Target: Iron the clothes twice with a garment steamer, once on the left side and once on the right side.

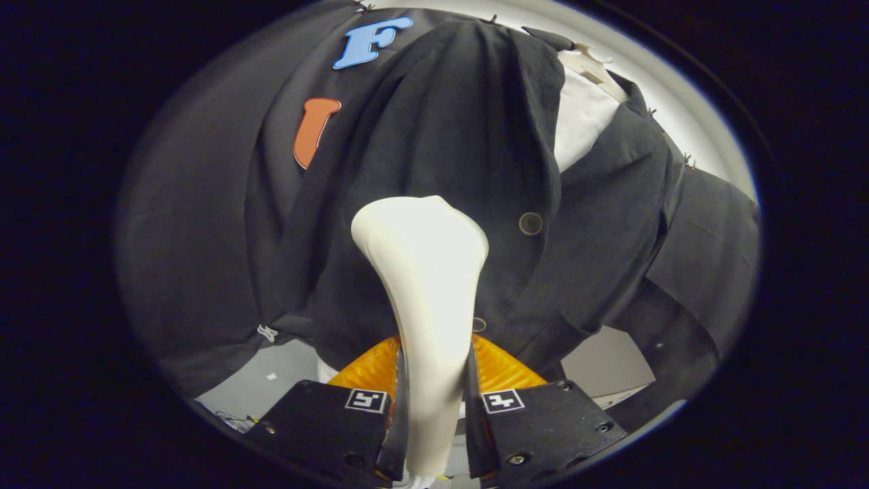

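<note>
Cream-white plastic fills the space between my fingers: the garment steamer (424,299), its narrow handle clamped on both sides by my gripper (434,414) and its wide head flaring out ahead of the fingertips. My fingers are closed only as far as the handle allows, and both press on it. I judge the steamer hard, smooth and somewhat top-heavy, so it could twist or slip if I held it loosely; the slim neck where I have it now looks the right place, low enough to steer the head. The dark jacket (475,170) hangs just beyond the head, soft and ribbed, with folds that will give under any push rather than resist. The head sits against or very near the cloth, I cannot tell which, on the panel beside the row of buttons (530,223). A white shirt (577,122) shows at the jacket's open collar higher up. Cloth this limp should be stroked lightly, I think, or it will bunch ahead of the head.
</note>
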